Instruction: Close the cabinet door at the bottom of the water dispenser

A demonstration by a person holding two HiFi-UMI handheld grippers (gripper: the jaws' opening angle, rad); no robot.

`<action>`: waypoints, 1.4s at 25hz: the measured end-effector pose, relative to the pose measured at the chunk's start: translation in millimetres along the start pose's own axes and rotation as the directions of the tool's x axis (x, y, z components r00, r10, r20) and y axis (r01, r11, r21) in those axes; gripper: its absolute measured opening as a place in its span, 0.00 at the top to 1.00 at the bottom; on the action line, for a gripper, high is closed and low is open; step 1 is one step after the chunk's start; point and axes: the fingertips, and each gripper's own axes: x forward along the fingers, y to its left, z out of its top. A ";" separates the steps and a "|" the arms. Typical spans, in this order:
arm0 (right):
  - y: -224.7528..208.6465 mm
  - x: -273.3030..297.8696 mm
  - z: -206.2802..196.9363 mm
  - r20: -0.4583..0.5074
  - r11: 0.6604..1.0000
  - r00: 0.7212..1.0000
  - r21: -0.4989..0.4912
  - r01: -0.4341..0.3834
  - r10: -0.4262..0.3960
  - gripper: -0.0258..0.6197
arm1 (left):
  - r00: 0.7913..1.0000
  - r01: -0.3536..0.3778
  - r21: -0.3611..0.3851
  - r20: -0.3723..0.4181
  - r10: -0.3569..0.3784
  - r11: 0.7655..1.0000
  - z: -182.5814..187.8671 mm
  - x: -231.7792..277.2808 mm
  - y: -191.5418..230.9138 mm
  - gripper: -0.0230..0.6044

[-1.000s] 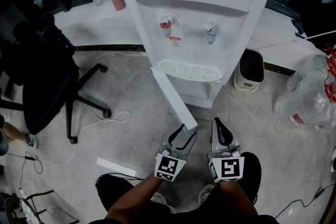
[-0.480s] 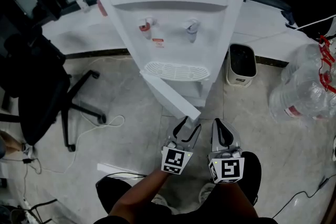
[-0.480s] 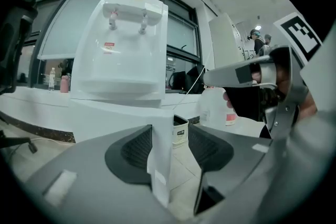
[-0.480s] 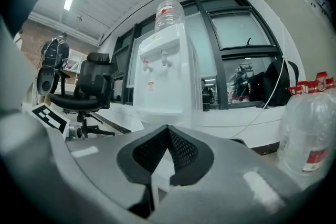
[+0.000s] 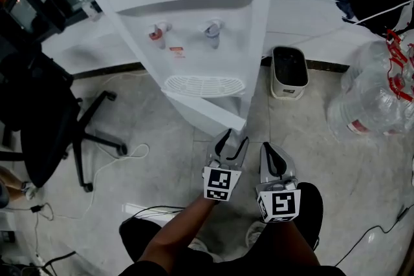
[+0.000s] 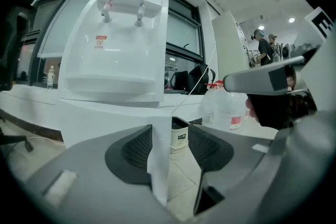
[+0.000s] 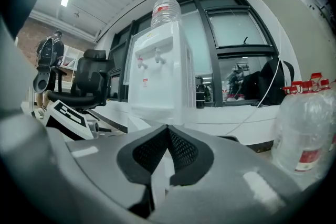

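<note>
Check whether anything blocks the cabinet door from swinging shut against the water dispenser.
Nothing visible does. The cabinet door stands ajar, its free edge between the open jaws of the left gripper; what shows of the gap to the water dispenser is clear.

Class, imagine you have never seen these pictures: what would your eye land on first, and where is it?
The tall white water dispenser fills the top centre of the head view, its bottom cabinet door ajar toward the person. Just below, the left gripper stands open around the door's free edge, the shut right gripper beside it. Large clear water bottles sit at the far right.
</note>
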 end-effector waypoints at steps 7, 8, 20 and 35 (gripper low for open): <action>-8.3 -4.7 -15.3 -0.038 1.000 0.999 0.001 0.011 -0.010 0.95 | 1.000 -0.007 0.000 0.012 0.007 1.000 5.4 26.2 -1.0 0.59; -7.6 -4.4 -15.5 -0.042 1.000 0.999 -0.001 0.010 -0.010 0.95 | 1.000 -0.008 0.003 0.011 0.008 1.000 6.0 29.1 -0.3 0.59; -4.5 -1.1 -6.1 -0.012 0.999 1.000 -0.049 -0.006 0.005 0.95 | 1.000 -0.011 0.019 0.001 0.011 1.000 15.3 71.4 6.8 0.60; 15.3 2.5 -2.3 -0.032 0.986 0.999 -0.160 -0.045 0.040 0.95 | 0.999 -0.053 0.015 -0.002 0.053 0.998 23.3 88.3 28.8 0.59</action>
